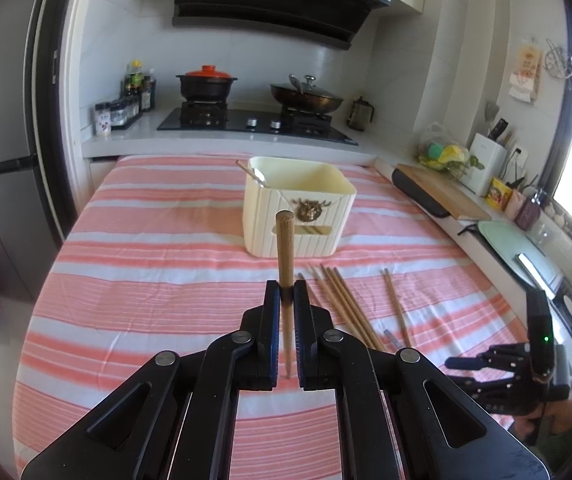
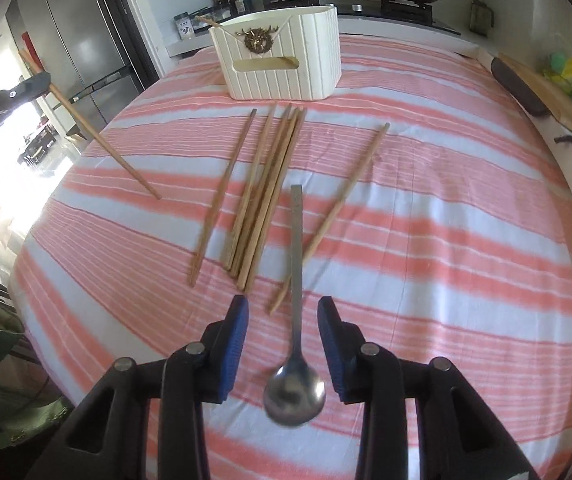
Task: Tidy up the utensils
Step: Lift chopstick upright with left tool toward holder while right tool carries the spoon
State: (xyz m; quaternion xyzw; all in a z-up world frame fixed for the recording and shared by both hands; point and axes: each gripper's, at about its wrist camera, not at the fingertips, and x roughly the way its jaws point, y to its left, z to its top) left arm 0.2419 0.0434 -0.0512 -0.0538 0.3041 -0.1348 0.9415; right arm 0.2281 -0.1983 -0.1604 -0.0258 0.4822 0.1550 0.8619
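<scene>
Wooden chopstick (image 1: 285,248) pinched upright in the left gripper (image 1: 286,300); right gripper (image 2: 282,320) spread, jaws apart astride a steel spoon (image 2: 294,368) on the striped cloth (image 2: 446,240) near loose chopsticks (image 2: 261,200) and holder (image 2: 286,64).

Left gripper (image 1: 287,292) jaws clamped tight; right gripper (image 2: 281,312) jaws parted, tilted downward.

At the top center of the left wrist view, a black range hood (image 1: 273,4) hangs above a gas stove (image 1: 253,122), which carries a black pot with a red lid (image 1: 206,84) and a wok with a glass lid (image 1: 306,96). A grey fridge (image 1: 1,140) fills the left edge, and a wooden cutting board (image 1: 442,190) lies at the right on the counter. The table is covered with a pink and white striped cloth (image 1: 145,240).
</scene>
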